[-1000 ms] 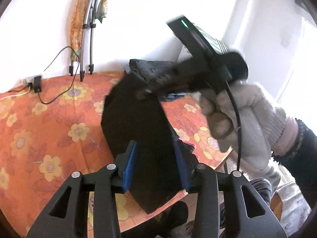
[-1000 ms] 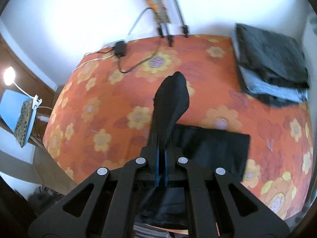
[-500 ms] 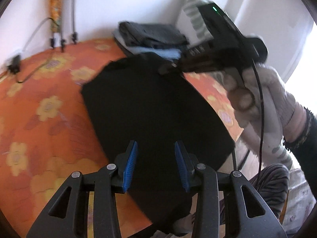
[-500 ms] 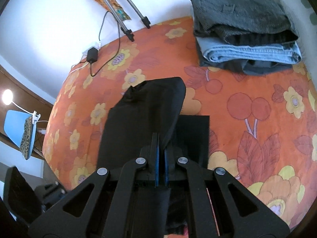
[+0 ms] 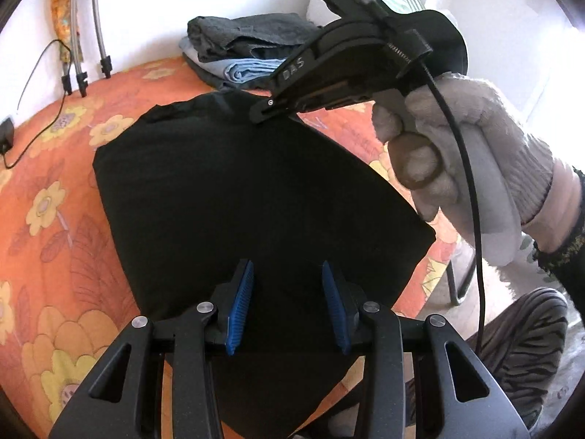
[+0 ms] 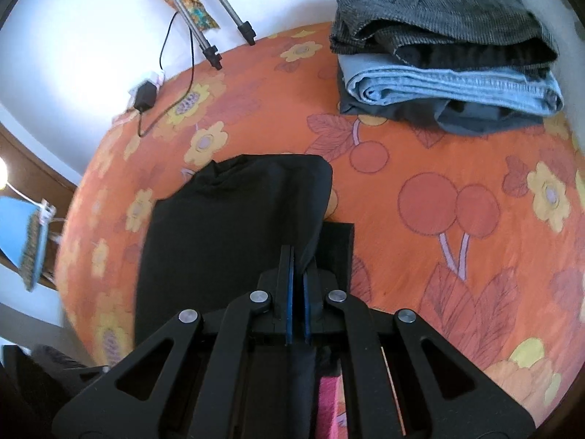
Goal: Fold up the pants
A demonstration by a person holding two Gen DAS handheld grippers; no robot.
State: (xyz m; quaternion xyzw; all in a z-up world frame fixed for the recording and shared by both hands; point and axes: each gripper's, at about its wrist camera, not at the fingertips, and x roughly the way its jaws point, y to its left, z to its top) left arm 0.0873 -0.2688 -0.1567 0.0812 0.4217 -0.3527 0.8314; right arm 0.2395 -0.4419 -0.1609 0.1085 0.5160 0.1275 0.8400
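Pants (image 5: 248, 197), black, soft and limp, pinched at an edge by the closed right hand-held gripper (image 6: 296, 278); left hand-held gripper (image 5: 287, 307) gapes above them, best gripping corners.

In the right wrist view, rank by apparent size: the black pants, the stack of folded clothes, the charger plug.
1. black pants, though they lie nearest the camera, which enlarges them.
2. stack of folded clothes, not far behind; the true order of these two is unsure.
3. charger plug, clearly smallest.

You're in a home bedroom. A flowered orange bedspread (image 6: 420, 153) lies against the white wall (image 6: 91, 18), with folded clothes (image 6: 442, 55) stacked on it.
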